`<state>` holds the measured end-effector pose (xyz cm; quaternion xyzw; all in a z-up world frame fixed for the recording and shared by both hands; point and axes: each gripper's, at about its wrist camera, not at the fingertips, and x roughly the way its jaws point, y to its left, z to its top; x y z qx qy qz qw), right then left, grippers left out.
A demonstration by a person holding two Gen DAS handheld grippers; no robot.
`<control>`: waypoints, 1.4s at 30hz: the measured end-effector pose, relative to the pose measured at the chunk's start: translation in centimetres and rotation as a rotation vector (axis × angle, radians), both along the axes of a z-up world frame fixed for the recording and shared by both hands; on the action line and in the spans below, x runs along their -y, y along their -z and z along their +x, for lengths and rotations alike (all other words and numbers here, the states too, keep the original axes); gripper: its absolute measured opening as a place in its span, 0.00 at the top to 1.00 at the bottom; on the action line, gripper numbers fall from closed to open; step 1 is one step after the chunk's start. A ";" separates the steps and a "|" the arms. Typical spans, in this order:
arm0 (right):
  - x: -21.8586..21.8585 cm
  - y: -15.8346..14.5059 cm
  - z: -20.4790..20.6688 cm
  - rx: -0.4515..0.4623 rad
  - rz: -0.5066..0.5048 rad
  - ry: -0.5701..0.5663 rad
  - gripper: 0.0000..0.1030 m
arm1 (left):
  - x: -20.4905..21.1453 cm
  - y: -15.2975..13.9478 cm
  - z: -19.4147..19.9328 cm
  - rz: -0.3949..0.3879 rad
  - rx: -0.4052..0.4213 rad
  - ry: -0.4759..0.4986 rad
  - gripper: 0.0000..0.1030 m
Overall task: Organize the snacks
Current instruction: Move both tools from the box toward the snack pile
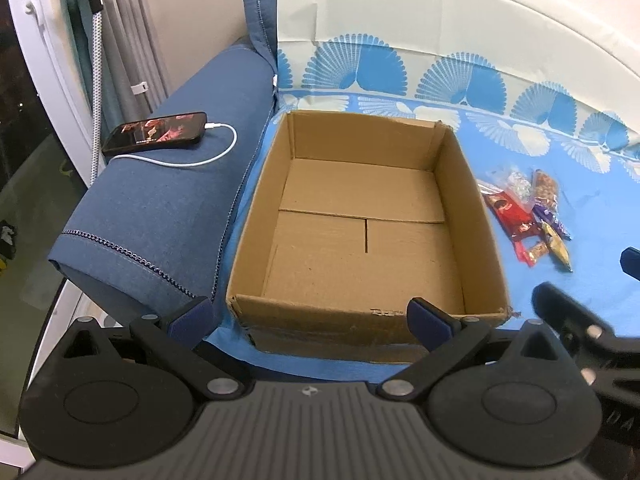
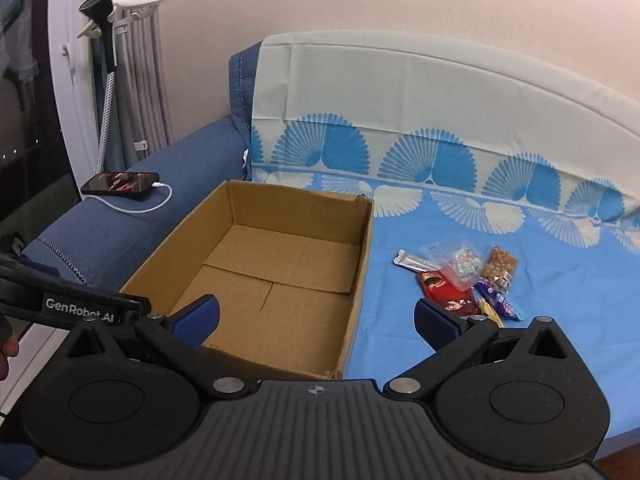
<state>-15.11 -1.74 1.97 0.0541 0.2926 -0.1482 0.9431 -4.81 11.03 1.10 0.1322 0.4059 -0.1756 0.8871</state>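
So, both your left gripper [image 1: 310, 316] and right gripper [image 2: 316, 318] are spread wide and holding nothing. The snacks [image 2: 466, 284] sit in a loose pile ahead and right of the right gripper, beside the empty cardboard box [image 2: 360, 240]. They look light, crinkly and slippery, so pinch each wrapper flat across its middle, gently.
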 end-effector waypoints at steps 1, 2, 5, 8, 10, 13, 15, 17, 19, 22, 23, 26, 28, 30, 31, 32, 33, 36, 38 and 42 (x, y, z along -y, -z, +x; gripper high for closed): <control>-0.3 0.0 0.0 -0.002 -0.007 -0.008 0.00 | 0.0 0.1 -0.2 -0.002 0.001 -0.002 0.00; -0.3 -0.1 -0.2 -0.002 -0.013 -0.015 0.00 | 0.0 0.0 -0.2 -0.004 0.000 -0.004 0.00; -0.8 -0.3 -0.3 0.000 -0.026 -0.021 0.00 | -0.2 0.2 -0.3 -0.010 -0.002 -0.007 0.00; -0.9 -0.3 -0.4 -0.004 -0.024 -0.024 0.00 | -0.1 0.3 -0.4 -0.008 -0.005 -0.009 0.00; -1.0 -0.3 -0.5 -0.003 -0.024 -0.026 0.00 | -0.2 0.4 -0.3 -0.008 -0.007 -0.005 0.00; -0.7 -0.4 -0.6 -0.001 -0.021 -0.027 0.00 | -0.1 0.5 -0.4 -0.004 -0.007 -0.003 0.00; -0.6 -0.2 -0.6 -0.003 -0.014 -0.024 0.00 | 0.1 0.6 -0.5 -0.001 -0.007 -0.001 0.00; -0.5 -0.1 -0.6 -0.003 -0.011 -0.022 0.00 | 0.1 0.6 -0.5 0.001 -0.007 0.003 0.00; -0.5 0.0 -0.6 -0.004 -0.009 -0.024 0.00 | 0.3 0.7 -0.4 0.004 -0.011 0.005 0.00; -0.5 0.1 -0.5 -0.006 -0.007 -0.026 0.00 | 0.3 0.8 -0.4 0.008 -0.016 0.005 0.00; -0.5 0.1 -0.4 -0.008 -0.005 -0.026 0.00 | 0.3 0.9 -0.4 0.009 -0.018 0.005 0.00; -0.5 0.3 -0.4 -0.012 0.000 -0.027 0.00 | 0.3 1.1 -0.5 0.012 -0.020 0.006 0.00; -0.5 0.3 -0.4 -0.013 0.002 -0.027 0.00 | 0.2 1.1 -0.3 0.014 -0.023 0.008 0.00; -0.5 0.3 -0.4 -0.013 0.001 -0.026 0.00 | 0.3 1.2 -0.4 0.017 -0.025 0.007 0.00; -0.5 0.3 -0.4 -0.013 0.002 -0.026 0.00 | 0.3 1.2 -0.4 0.017 -0.025 0.006 0.00; -0.5 0.3 -0.4 -0.013 0.002 -0.026 0.00 | 0.4 1.2 -0.5 0.017 -0.026 0.006 0.00; -0.5 0.3 -0.4 -0.014 0.002 -0.026 0.00 | 0.4 1.2 -0.5 0.017 -0.025 0.006 0.00; -0.5 0.3 -0.4 -0.014 0.001 -0.026 0.00 | 0.4 1.2 -0.5 0.017 -0.026 0.006 0.00; -0.6 0.4 -0.4 -0.014 0.001 -0.025 0.00 | 0.4 1.2 -0.5 0.018 -0.028 0.005 0.00; -0.6 0.4 -0.5 -0.014 0.002 -0.025 0.00 | 0.5 1.3 -0.5 0.020 -0.032 0.003 0.00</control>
